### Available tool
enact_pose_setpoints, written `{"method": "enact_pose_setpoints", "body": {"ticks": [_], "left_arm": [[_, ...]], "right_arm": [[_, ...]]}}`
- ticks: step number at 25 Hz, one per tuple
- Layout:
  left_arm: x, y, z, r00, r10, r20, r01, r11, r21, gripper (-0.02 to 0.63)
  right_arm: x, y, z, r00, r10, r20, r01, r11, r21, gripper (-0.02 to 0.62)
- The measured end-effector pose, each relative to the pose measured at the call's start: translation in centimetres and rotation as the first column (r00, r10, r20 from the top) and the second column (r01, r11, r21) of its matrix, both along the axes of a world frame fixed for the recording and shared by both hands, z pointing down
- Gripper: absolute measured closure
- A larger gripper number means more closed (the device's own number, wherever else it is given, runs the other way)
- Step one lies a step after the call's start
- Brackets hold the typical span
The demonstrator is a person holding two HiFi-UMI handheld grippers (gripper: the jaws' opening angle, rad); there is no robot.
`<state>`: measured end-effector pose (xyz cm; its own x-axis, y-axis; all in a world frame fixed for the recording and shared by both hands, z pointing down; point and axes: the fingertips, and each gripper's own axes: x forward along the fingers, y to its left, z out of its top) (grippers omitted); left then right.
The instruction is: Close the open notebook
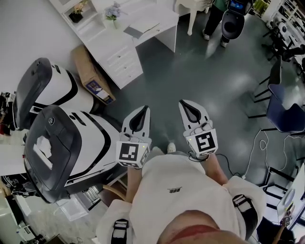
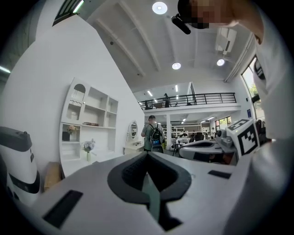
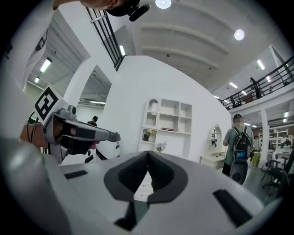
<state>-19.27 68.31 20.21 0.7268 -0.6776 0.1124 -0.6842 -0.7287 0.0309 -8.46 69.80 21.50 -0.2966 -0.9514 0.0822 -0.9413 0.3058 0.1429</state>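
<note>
Up at the far end of the floor (image 1: 200,71), on the white desk (image 1: 162,16), lies a flat grey thing (image 1: 135,31). It may be the notebook, but it's too small to tell, and no open notebook shows anywhere else. A vase of flowers (image 1: 113,10) stands near it. Well apart from all that, both tools sit tucked in close to the person's chest. The left gripper (image 1: 142,110) has its jaws pressed together with nothing between them, and the right gripper (image 1: 184,103) is the same, tips meeting on air. So this looks like the very start — the approach isn't made yet. The next move calls for getting over to that desk, spreading one pair of jaws, and finding a cover edge to swing shut.
</note>
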Motion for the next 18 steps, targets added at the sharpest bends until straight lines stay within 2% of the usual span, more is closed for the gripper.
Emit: {"method": "enact_pose_setpoints", "body": {"ticks": [7, 18], "left_arm": [[1.8, -1.3, 0.4, 1.0, -0.02, 0.002, 0.02, 1.0, -0.006, 0.606], [3.3, -7.8, 1.6, 1.0, -0.027, 0.004, 0.027, 0.999, -0.022, 0.606]], "right_arm": [[2.3, -1.2, -0.1, 0.998, -0.013, 0.061, 0.013, 1.0, 0.014, 0.598], [3.7, -7.1, 1.2, 0.996, -0.009, 0.091, 0.01, 1.0, -0.008, 0.598]]}}
